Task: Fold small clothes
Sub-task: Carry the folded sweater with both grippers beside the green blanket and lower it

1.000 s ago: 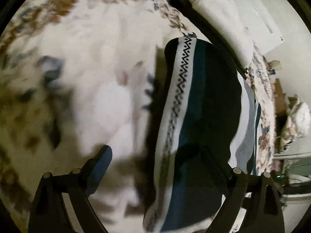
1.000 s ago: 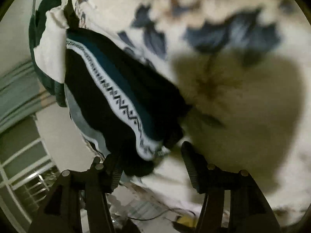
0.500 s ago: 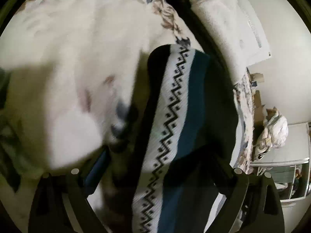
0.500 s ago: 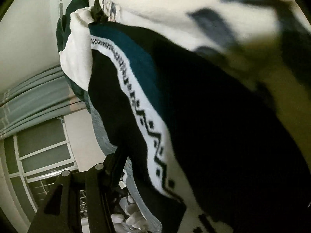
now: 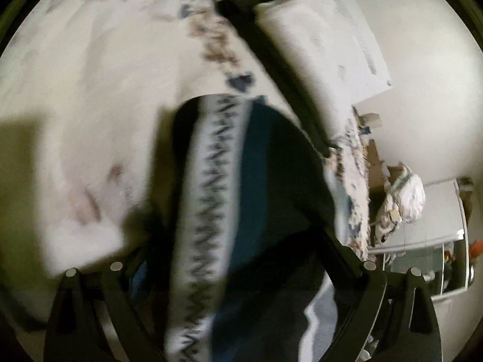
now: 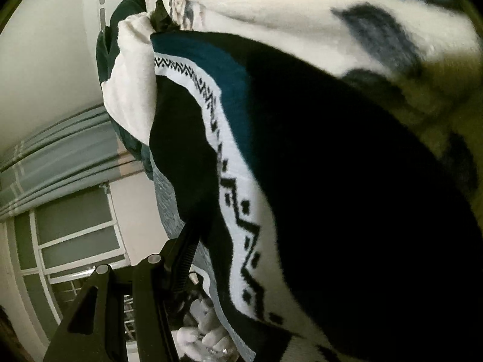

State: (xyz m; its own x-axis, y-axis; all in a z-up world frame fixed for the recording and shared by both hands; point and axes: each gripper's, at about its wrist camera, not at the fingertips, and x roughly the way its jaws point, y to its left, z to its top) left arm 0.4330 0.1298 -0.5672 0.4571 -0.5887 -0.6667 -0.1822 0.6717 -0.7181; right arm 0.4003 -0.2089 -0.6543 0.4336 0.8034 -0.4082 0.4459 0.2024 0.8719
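Note:
A small dark knitted garment with a teal band and a white zigzag-patterned stripe lies on a white floral bedspread. In the left wrist view it drapes between and over the left gripper's spread fingers, hiding the tips. In the right wrist view the garment fills most of the frame. It covers the right gripper; only the left finger shows, at the cloth's edge. I cannot tell whether either gripper grips the cloth.
A white folded cloth and a dark green item lie at the bed's far end. A wall, a crumpled white bag and a window lie beyond the bed's edge.
Both grippers have moved in onto the garment. The cloth now covers the right gripper's right finger and drapes over the left gripper's fingers. The views have tilted up from the bedspread.

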